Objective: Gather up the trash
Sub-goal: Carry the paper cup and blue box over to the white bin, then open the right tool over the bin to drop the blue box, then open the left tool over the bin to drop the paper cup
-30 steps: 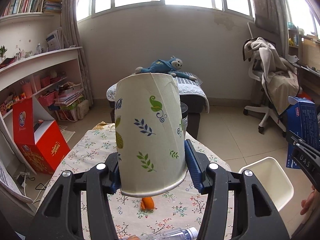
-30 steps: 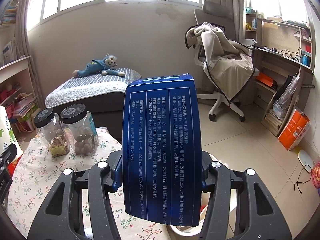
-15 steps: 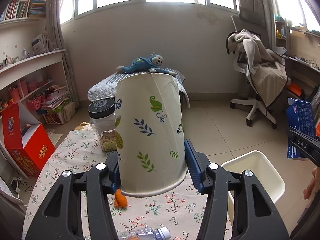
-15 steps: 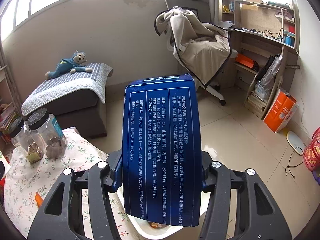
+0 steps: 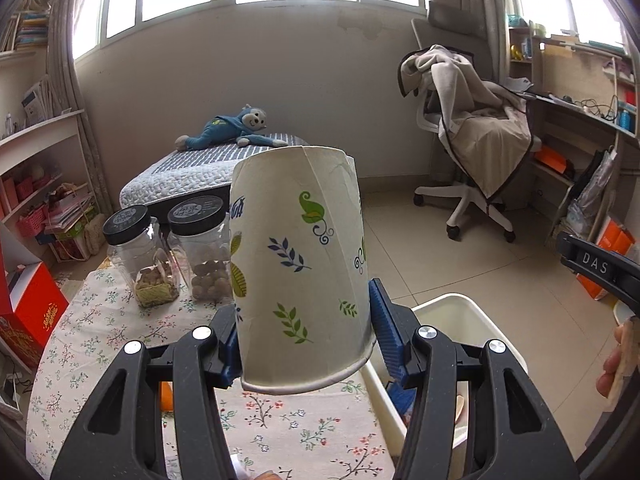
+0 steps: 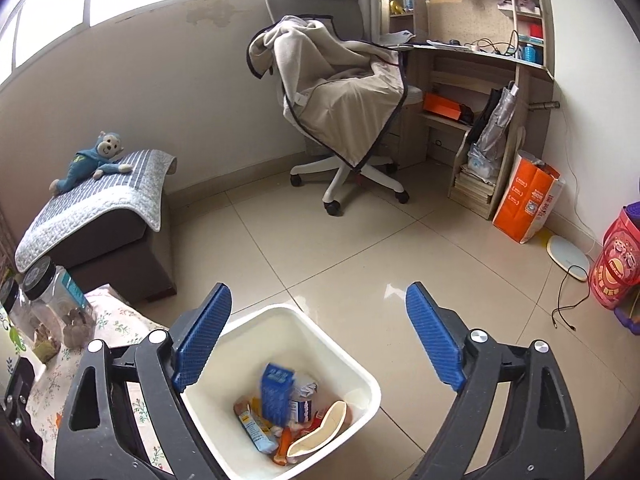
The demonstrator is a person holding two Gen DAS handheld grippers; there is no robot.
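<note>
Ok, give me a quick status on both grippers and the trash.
Left hand-held gripper shut on paper cup, above table edge. Right hand-held gripper open, empty, over white bin. Blue box in bin. Nothing blocking the bin.

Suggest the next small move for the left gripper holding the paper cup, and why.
Probably carry the paper cup right, over the white bin, then open the jaws. The left gripper grips it above the table, beside the bin; the right gripper hangs open over the bin, the blue box inside.
</note>
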